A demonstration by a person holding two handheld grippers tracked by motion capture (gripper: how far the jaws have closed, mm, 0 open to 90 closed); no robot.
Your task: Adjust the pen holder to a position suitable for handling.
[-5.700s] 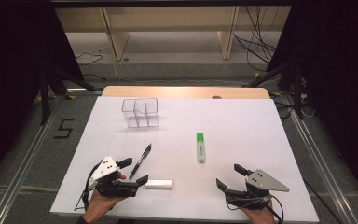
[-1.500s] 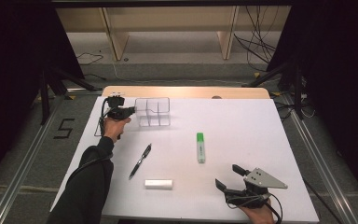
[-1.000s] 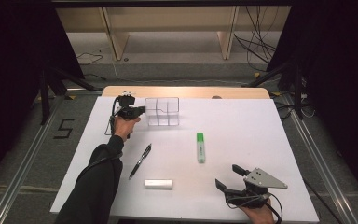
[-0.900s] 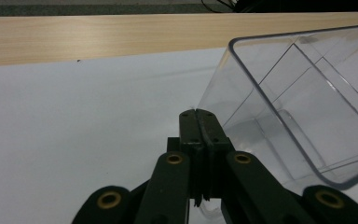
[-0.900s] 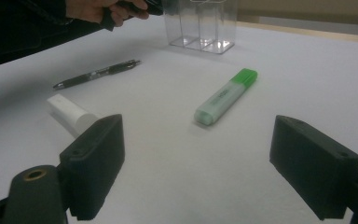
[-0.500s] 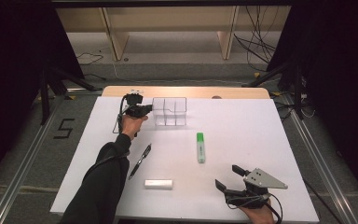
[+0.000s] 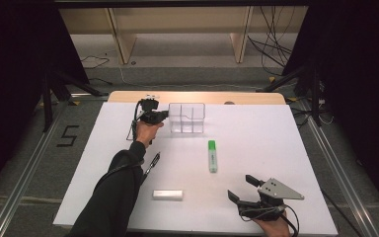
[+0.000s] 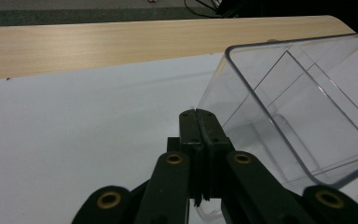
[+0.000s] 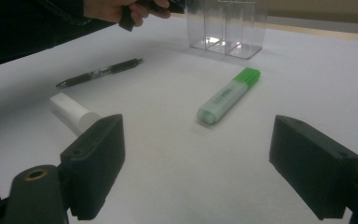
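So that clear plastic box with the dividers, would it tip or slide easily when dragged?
Probably yes. The clear box looks thin-walled and empty, so likely light. It stands tall on a smooth white table, so it may slide readily. The left tongs pinch one wall near the rim, and a pull that high could tilt it.

A black "5" [image 7: 66, 137] is marked on the floor [image 7: 24, 163], just off the table's [image 7: 276, 143] left edge. Nothing else can be read.

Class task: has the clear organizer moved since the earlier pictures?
Yes. The clear organizer, pinched by the left gripper, has slid rightward along the wooden table edge.
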